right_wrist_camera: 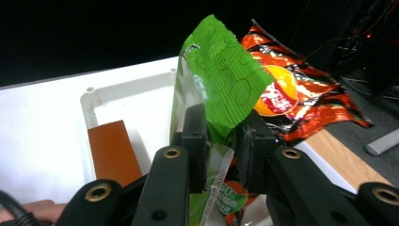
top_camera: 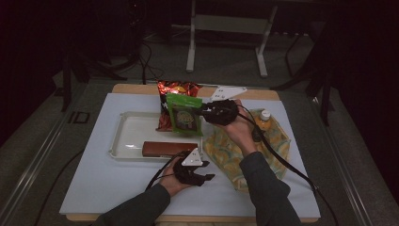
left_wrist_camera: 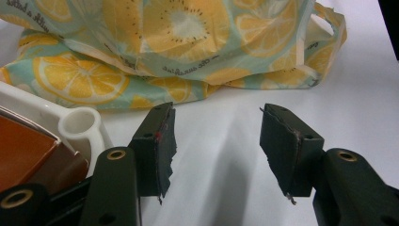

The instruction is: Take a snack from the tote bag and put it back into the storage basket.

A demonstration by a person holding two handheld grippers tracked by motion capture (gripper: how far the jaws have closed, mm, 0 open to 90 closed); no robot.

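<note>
Green snack bag (right_wrist_camera: 221, 75) is pinched by its edge between the fingers (right_wrist_camera: 195, 136) of my right gripper (top_camera: 205, 112), jaws closed down narrow on the crinkled foil. I read it as hanging upright over the far right corner of the white tray (top_camera: 123, 141), just in front of the red chip bag (top_camera: 176, 89) that leans at the tray's far edge.

Risks, as I judge them: the hold is on thin, slippery film near one edge, so the bag could slide out or tear if I swing it quickly. It also hangs close against the red chip bag; dragging it sideways could pull that bag over or off the far edge of the table (top_camera: 94, 188). If I am carrying it toward the lemon-print tote (top_camera: 273, 141), to the right of the tray, the bag's limp lower half could catch on the tote's rim or on the bottle (top_camera: 265, 116) standing in it.

My left gripper (top_camera: 195, 176) sits just off the tray's near right corner with its jaws standing well apart and nothing between them; the pads (left_wrist_camera: 157, 146) face the tote across bare table. The brown box (top_camera: 169, 149) lies flat in the tray along its near wall, beside that gripper, and is untouched.
</note>
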